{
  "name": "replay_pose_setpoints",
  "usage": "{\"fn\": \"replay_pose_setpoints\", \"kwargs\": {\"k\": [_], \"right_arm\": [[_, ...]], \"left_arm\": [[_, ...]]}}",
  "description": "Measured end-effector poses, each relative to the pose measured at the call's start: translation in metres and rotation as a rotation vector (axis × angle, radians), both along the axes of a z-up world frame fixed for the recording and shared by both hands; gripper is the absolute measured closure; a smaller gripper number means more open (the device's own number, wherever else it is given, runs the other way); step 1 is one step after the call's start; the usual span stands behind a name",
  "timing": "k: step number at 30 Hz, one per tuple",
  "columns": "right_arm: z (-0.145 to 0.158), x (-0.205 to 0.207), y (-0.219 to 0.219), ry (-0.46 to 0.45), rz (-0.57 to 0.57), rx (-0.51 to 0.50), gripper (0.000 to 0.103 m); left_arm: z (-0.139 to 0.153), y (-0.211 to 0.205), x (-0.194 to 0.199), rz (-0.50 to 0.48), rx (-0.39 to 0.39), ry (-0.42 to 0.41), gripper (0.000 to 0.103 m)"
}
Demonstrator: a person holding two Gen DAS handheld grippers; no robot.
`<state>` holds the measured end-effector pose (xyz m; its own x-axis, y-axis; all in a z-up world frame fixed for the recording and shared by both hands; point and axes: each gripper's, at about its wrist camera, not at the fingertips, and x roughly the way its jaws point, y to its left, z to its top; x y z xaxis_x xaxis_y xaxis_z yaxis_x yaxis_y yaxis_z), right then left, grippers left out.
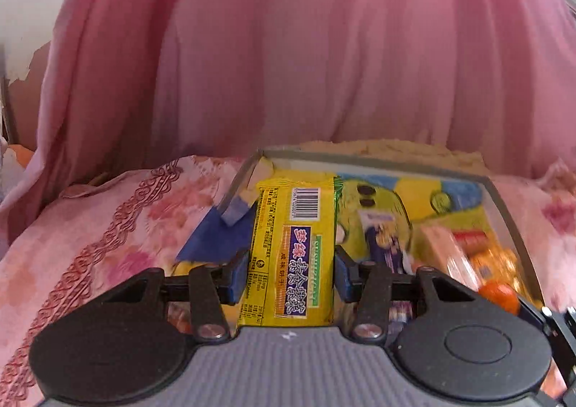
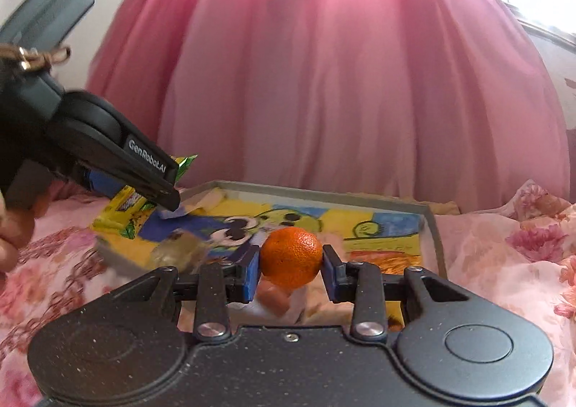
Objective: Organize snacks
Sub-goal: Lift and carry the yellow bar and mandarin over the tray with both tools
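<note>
Two grips we hold at once: our left gripper (image 1: pixel 291 272) pinches a yellow biscuit packet (image 1: pixel 293 248) upright above the grey tray (image 1: pixel 504 205), and our right gripper (image 2: pixel 291 263) clamps a small orange (image 2: pixel 291 252) over it. Other snacks (image 1: pixel 468 256), blurred, lie inside the tray on the pink floral bedspread (image 1: pixel 90 227).

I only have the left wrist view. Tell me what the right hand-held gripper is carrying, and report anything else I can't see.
Observer: The right hand-held gripper is shut on an orange mandarin, its blue pads against both sides.
Operator: Say where it is relative to the tray.
Observer: It is held over the near part of the grey tray, above the cartoon drawing.
Operator: Now the left one, from outside.
Observer: The left hand-held gripper comes in from the left with its yellow snack packet, at the tray's far left corner.
</note>
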<state>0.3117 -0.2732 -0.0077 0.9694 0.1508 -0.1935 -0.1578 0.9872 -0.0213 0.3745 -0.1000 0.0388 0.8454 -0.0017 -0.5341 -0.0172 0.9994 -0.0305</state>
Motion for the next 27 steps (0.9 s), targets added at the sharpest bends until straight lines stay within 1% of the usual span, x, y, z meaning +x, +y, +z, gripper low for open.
{"fn": "replay_pose_setpoints", "kwargs": {"k": [5,7,10,14,20,27], "right_arm": [[0.0,0.019,-0.009,0.009,-0.014,0.024,0.066],[-0.002,0.019,-0.008,0.014,-0.007,0.029,0.066],[-0.003,0.021,-0.007,0.026,0.013,0.022,0.066],[-0.004,0.023,-0.007,0.046,0.022,0.027,0.066],[-0.007,0.026,-0.004,0.072,0.027,0.029,0.066],[-0.01,0.027,-0.002,0.086,0.023,0.027,0.066]], "left_arm": [[-0.009,-0.005,0.035,0.038,-0.034,-0.004,0.052],[-0.013,-0.007,0.046,0.047,-0.047,0.005,0.052],[-0.018,-0.012,0.057,0.045,-0.043,0.022,0.052],[-0.025,-0.018,0.063,0.036,-0.026,0.039,0.052],[-0.03,-0.02,0.066,0.034,-0.006,0.069,0.055],[-0.032,-0.018,0.066,0.027,0.001,0.077,0.056]]}}
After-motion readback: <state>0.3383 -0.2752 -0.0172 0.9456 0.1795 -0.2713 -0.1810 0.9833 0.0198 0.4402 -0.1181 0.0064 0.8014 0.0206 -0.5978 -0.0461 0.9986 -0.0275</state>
